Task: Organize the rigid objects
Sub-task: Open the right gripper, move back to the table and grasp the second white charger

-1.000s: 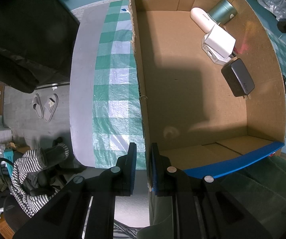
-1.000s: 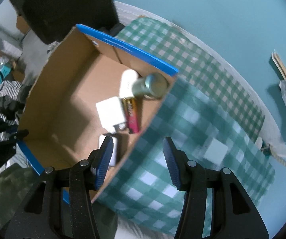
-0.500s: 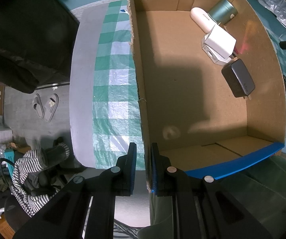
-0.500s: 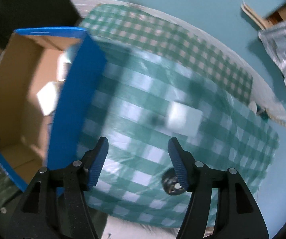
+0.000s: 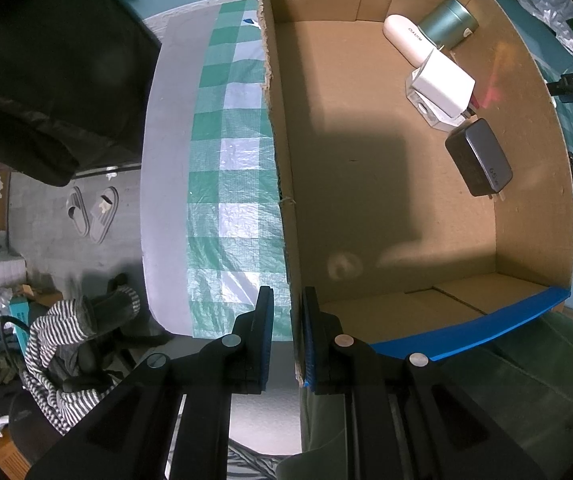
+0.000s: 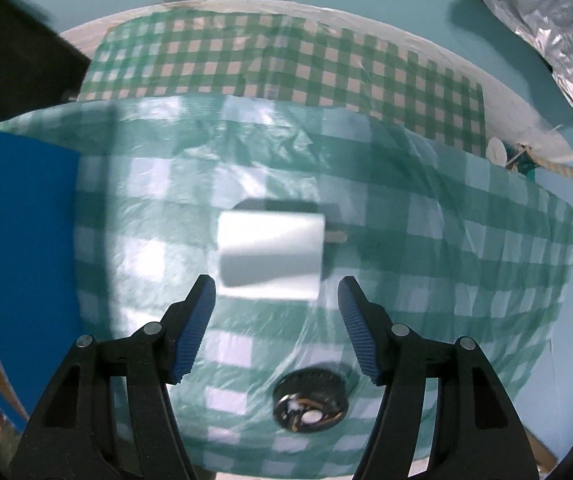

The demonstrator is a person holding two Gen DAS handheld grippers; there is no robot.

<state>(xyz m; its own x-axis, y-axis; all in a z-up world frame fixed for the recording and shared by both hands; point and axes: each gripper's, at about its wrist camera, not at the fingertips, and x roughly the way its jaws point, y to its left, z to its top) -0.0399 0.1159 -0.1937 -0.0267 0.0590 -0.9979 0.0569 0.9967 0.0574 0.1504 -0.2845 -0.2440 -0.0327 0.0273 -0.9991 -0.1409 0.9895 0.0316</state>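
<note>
My left gripper [image 5: 287, 332] is shut on the near left wall of the cardboard box [image 5: 282, 168]. Inside the box lie a white oval case [image 5: 404, 38], a green metal tin [image 5: 448, 26], a white charger block [image 5: 442, 86] and a black adapter [image 5: 480, 158]. My right gripper [image 6: 276, 304] is open and empty, just short of a white plug adapter [image 6: 270, 254] lying on the checked tablecloth [image 6: 426, 280], its prongs pointing right. A black round object [image 6: 310, 408] lies on the cloth below the gripper. The box's blue outer side [image 6: 22, 240] shows at the left.
The table's left edge [image 5: 166, 160] drops to a floor with slippers [image 5: 92, 212] and a chair with striped cloth [image 5: 58, 344]. A silver foil bag [image 6: 538, 28] and a rope [image 6: 566, 170] lie beyond the table's far right.
My right gripper has swung away from the box to the right and down over the cloth, so the white plug adapter now sits just ahead of its open fingers. The left gripper has not moved.
</note>
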